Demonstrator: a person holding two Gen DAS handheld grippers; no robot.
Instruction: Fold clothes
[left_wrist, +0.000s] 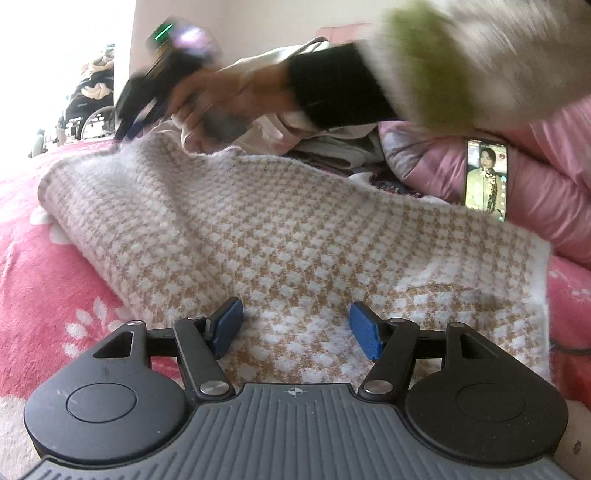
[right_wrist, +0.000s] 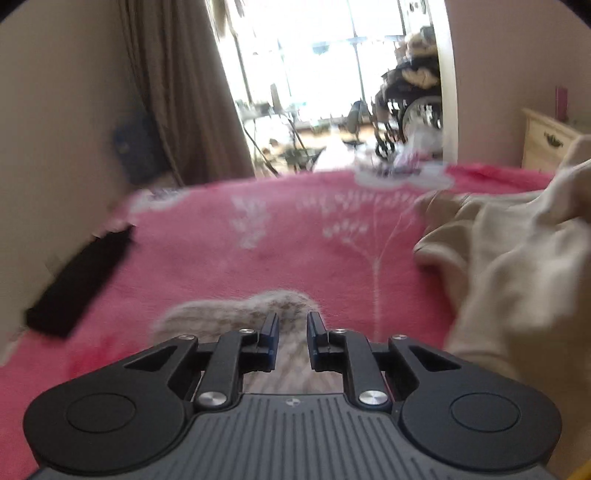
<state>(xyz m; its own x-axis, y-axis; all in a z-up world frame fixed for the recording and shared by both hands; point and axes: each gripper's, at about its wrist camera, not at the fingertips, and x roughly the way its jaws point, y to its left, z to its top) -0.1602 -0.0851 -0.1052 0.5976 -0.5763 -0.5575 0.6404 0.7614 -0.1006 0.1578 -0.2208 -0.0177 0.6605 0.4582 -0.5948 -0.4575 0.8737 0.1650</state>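
A beige-and-white checked knit garment (left_wrist: 258, 229) lies spread on the pink flowered blanket (left_wrist: 44, 295). My left gripper (left_wrist: 295, 328) is open, its blue pads (left_wrist: 364, 330) wide apart and low over the near edge of the knit. The far corner of the garment is pulled up toward a blurred hand (left_wrist: 229, 92) in a fluffy sleeve, which holds the right gripper. In the right wrist view the right gripper (right_wrist: 291, 339) has its jaws narrow with a bunched fold of the knit (right_wrist: 229, 310) pinched between them, above the blanket (right_wrist: 258, 251).
A lit phone (left_wrist: 485, 177) leans on a pink quilt (left_wrist: 546, 184) at the right. Cream clothes (right_wrist: 517, 266) are heaped on the bed's right side. A flat black object (right_wrist: 81, 280) lies at the bed's left edge by the wall. Beyond the bed is a bright doorway with a wheelchair (right_wrist: 413, 99).
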